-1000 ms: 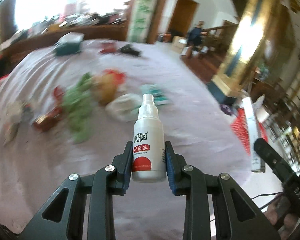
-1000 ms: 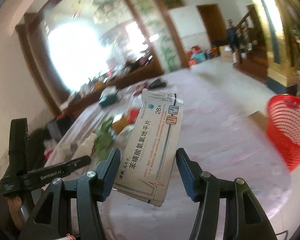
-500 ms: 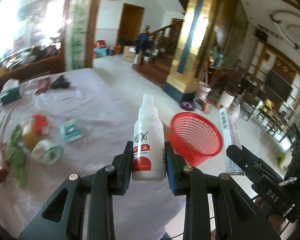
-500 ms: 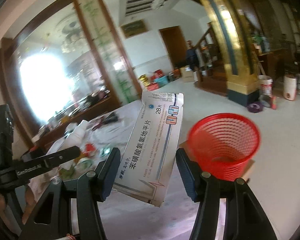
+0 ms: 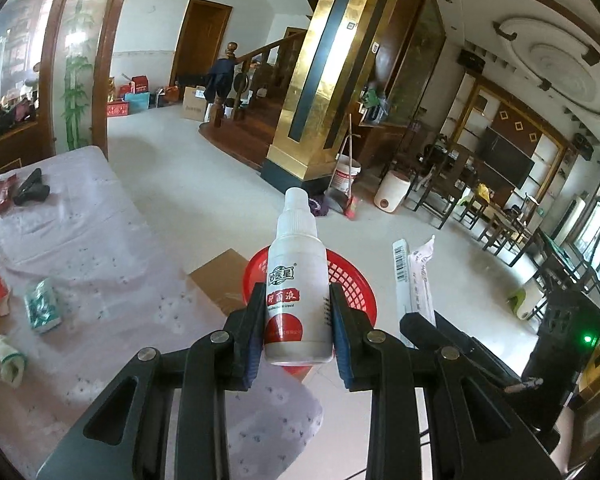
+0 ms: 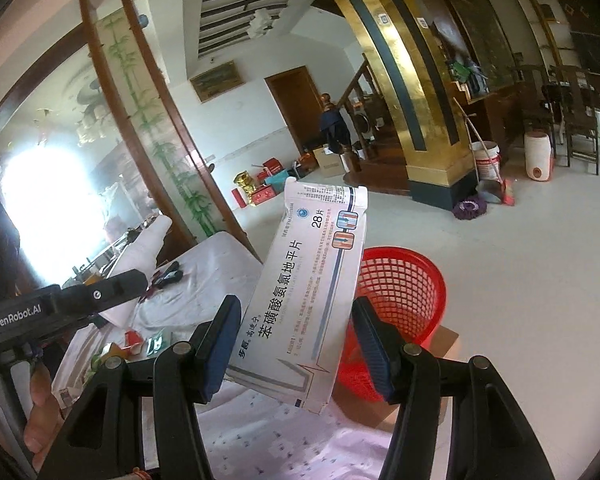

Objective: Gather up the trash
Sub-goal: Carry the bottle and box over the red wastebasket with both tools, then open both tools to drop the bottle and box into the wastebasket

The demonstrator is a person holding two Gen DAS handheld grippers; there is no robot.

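A large hall with a pale floor; a table under a lilac cloth (image 5: pixel 100 264) carries scattered wrappers. In the left wrist view, the left gripper (image 5: pixel 298 328) clamps a white bottle (image 5: pixel 298 300) upright in front of a red basket (image 5: pixel 356 292) on the floor. In the right wrist view, the right gripper (image 6: pixel 296 344) pinches a tilted medicine box (image 6: pixel 308 300) beside the same basket (image 6: pixel 404 300).
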